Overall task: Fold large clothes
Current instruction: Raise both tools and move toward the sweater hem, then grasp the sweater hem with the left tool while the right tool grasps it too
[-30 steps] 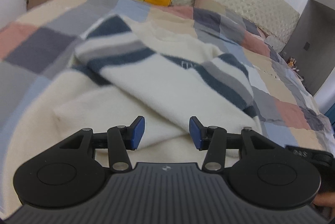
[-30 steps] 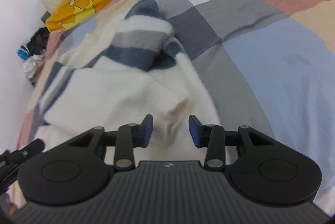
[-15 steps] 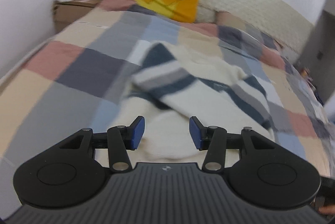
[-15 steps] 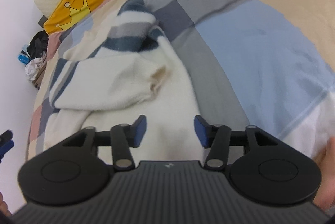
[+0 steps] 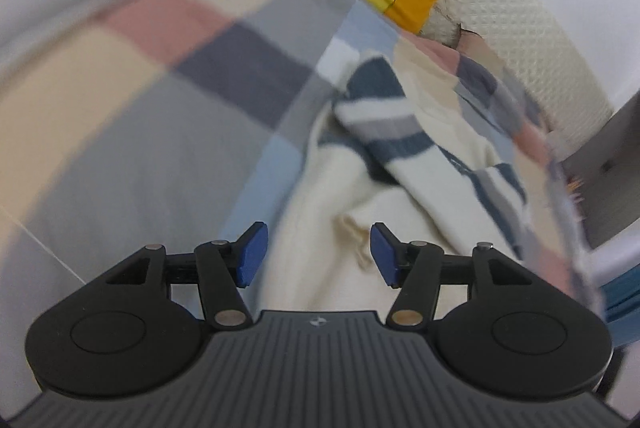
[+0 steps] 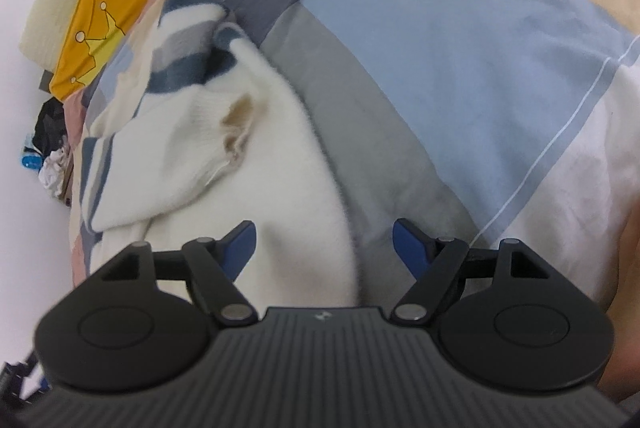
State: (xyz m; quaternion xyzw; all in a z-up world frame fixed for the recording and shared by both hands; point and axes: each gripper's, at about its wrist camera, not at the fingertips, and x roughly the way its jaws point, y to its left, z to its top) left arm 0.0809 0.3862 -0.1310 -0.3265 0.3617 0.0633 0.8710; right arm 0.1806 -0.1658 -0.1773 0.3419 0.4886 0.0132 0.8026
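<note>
Only rightward, stained sweater (image 6: 240, 188) cuff (image 6: 236, 132).

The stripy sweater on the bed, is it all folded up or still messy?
Only partly folded. The sweater has striped sleeves laid across its cream body, but it lies rumpled on the quilt.

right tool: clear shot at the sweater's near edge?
Probably yes. The right tool is opening, nothing gripped, and the cream, navy-striped knit sweater lies just ahead on the patchwork bedspread, uncovered.

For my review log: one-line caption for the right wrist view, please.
Right gripper, jaws opening and holding nothing, above the cream striped sweater on the patchwork bedspread.
</note>
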